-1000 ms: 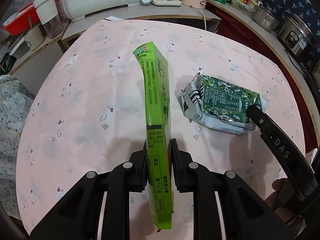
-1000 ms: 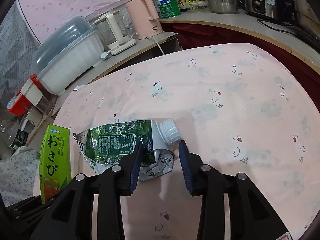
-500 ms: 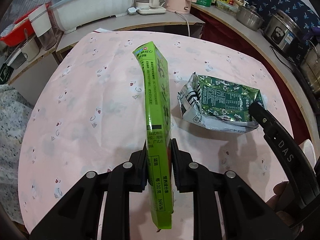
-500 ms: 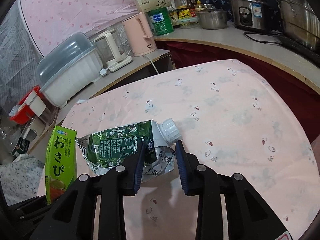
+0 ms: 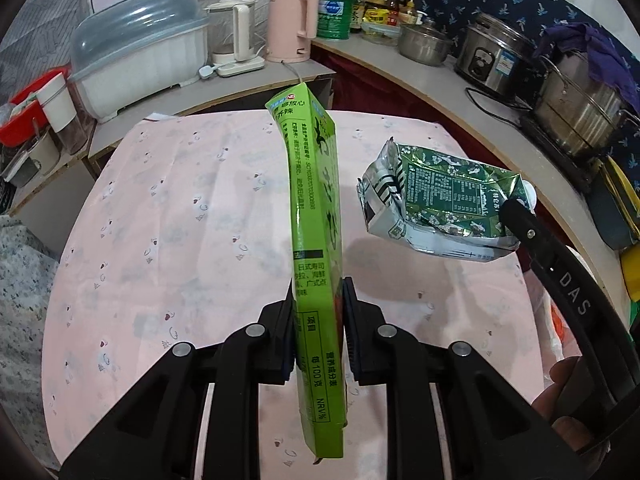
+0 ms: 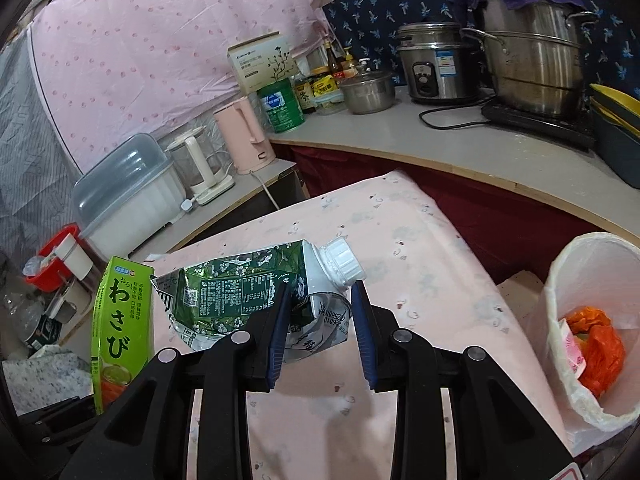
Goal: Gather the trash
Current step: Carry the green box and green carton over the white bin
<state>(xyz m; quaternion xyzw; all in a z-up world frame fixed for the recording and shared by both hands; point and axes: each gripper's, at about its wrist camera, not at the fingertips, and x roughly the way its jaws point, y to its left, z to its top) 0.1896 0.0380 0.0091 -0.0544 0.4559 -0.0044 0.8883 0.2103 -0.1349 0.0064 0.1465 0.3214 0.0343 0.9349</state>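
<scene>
My left gripper (image 5: 318, 316) is shut on a tall light-green wasabi box (image 5: 316, 216), held upright above the pink table (image 5: 180, 240). The box also shows at the left of the right wrist view (image 6: 122, 328). My right gripper (image 6: 320, 320) is shut on a crushed green and silver drink carton (image 6: 248, 296) with a white screw cap (image 6: 340, 258), lifted off the table. The carton also shows in the left wrist view (image 5: 436, 200), right of the box, with the right gripper's arm behind it.
A bin lined with a white bag (image 6: 592, 328), holding orange trash, stands right of the table. Counters behind carry a white dish box (image 5: 140, 60), a pink kettle (image 5: 290, 24), pots (image 6: 532, 56) and a rice cooker (image 6: 436, 64).
Both grippers have risen and pulled back from the table with their loads. The carton has left the tabletop and hangs in the right gripper. The bin has come into view at the right.
</scene>
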